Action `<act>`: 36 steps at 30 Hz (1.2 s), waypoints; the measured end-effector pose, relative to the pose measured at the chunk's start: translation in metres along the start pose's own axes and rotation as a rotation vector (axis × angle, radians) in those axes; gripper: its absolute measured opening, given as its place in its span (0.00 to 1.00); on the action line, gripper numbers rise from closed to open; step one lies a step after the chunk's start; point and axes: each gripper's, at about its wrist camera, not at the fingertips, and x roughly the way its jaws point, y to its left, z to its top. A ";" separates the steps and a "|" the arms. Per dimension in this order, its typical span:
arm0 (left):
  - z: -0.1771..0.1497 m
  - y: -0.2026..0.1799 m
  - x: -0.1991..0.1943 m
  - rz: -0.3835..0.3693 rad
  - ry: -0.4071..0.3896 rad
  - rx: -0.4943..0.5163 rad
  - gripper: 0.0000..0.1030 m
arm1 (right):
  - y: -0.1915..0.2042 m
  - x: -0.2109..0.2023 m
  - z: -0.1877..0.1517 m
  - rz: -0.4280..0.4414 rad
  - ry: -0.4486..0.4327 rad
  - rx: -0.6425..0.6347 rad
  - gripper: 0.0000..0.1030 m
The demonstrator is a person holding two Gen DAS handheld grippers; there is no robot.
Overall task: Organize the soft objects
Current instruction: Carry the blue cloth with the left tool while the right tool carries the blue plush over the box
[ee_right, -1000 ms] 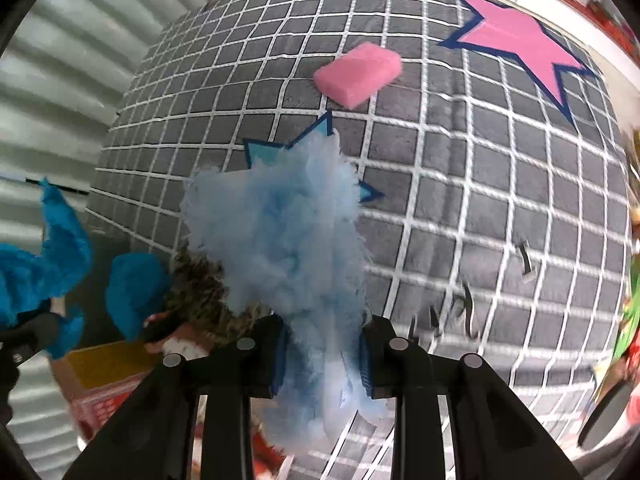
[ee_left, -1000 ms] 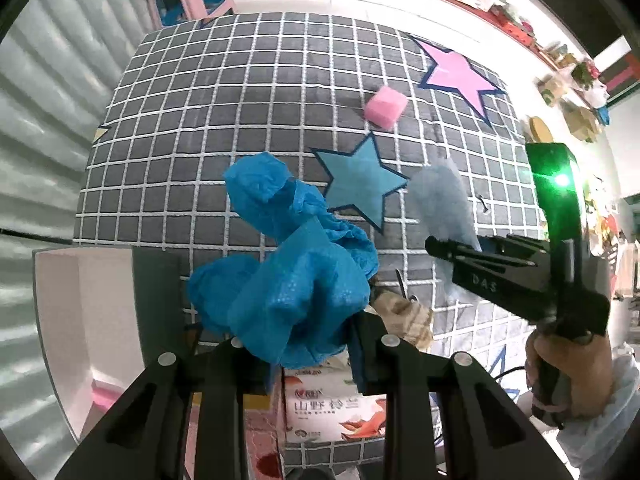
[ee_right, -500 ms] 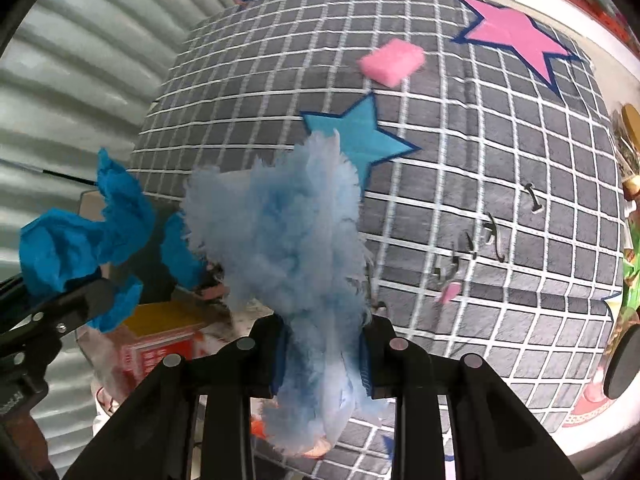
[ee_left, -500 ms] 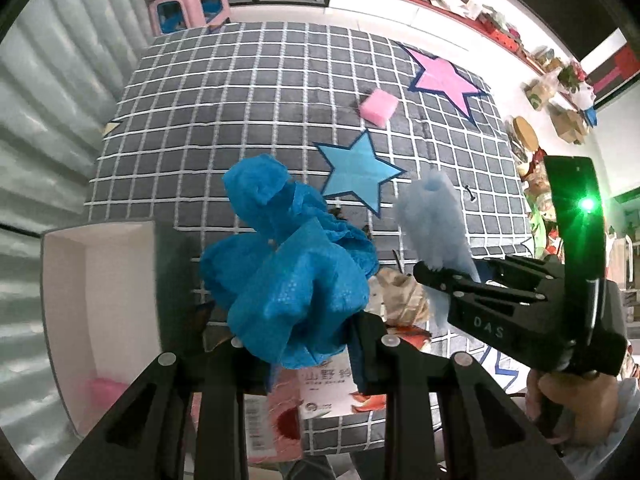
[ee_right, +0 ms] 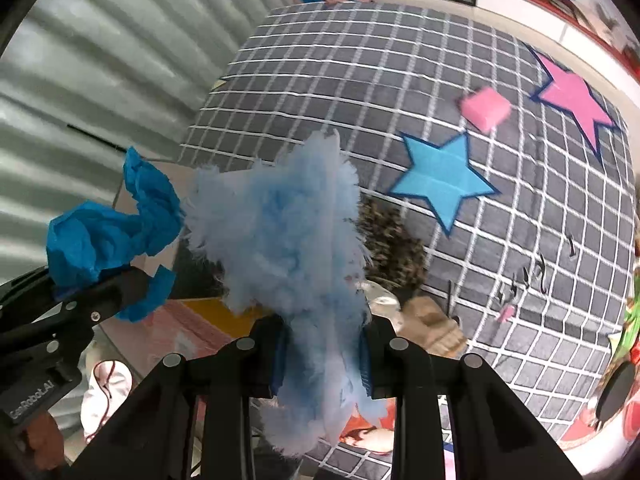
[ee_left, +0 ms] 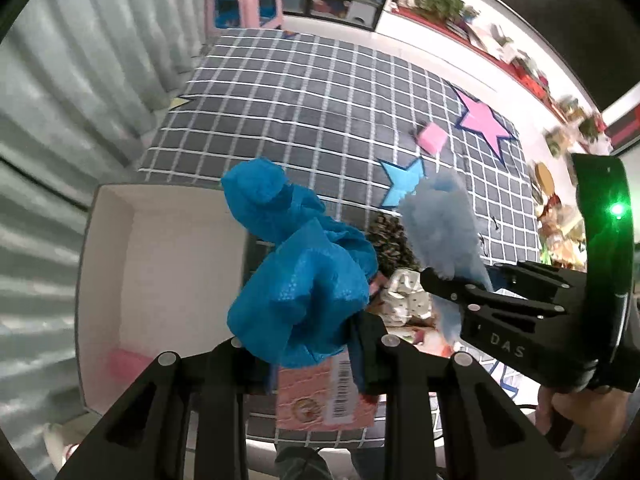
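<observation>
Left gripper [ee_left: 310, 354], jaws clamped on one crumpled bright-blue nonwoven cloth [ee_left: 298, 276], above a white rectangular box [ee_left: 104, 280]. Right gripper [ee_right: 322, 346], jaws pinching one fluffy pale-blue plush piece [ee_right: 280, 236]. On the grey grid-patterned mat [ee_right: 360, 88]: one pink foam block [ee_right: 484, 106], two star patches.

Both views are evenly lit by soft, fairly bright room light, with no hard shadows cast on the checked mat [ee_left: 320, 92]. Heavy fisheye warping is seen everywhere: the grid lines are bent into a dome and the corners are swallowed by a black vignette. The far shelves [ee_left: 516, 60] are smeared by motion blur, and the pink block [ee_right: 485, 107] is left soft-edged too. A green indicator light [ee_left: 617, 210] is blown out into a small glare spot. The nearby fluffy pale-blue cloth [ee_right: 288, 232] is rendered a bit hazy.
</observation>
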 end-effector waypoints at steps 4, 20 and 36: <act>-0.005 0.023 -0.007 -0.003 -0.017 -0.049 0.29 | 0.025 -0.002 0.008 -0.006 0.000 -0.052 0.29; -0.039 0.099 -0.019 0.004 -0.040 -0.189 0.29 | 0.118 0.002 0.021 0.010 0.010 -0.207 0.29; -0.079 0.150 -0.016 0.033 -0.026 -0.254 0.29 | 0.189 0.027 0.000 0.051 0.067 -0.279 0.29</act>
